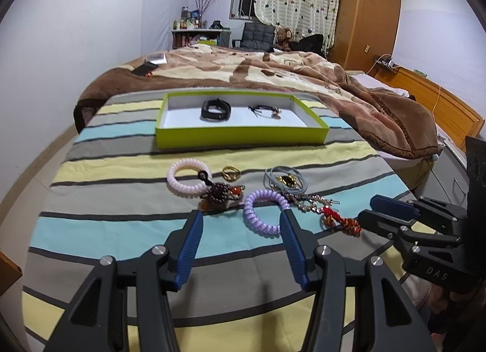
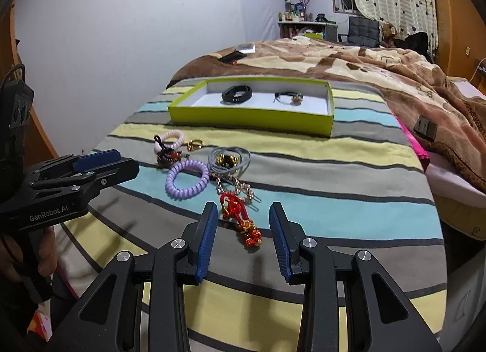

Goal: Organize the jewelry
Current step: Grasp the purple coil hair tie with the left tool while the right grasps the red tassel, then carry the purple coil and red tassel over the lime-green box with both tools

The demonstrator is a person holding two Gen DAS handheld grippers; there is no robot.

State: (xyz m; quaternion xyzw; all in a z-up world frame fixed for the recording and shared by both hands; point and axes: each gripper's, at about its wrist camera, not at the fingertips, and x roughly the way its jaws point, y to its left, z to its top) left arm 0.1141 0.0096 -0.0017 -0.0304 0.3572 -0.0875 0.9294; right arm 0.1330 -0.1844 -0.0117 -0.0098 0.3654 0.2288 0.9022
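Left wrist view: left gripper (image 1: 241, 226) gapes wide, empty, purple coil bracelet (image 1: 265, 210) lower centre, springy, light, so pinch its rim. Right wrist view: right gripper (image 2: 243, 224) half-spread, empty, straddling floppy red knotted charm (image 2: 243, 218); grab the knot.

Two bracelets (image 1: 215, 109) lie in the tray (image 1: 240, 136); loose jewelry (image 1: 264, 194) lies before it on the cloth (image 1: 121, 230).
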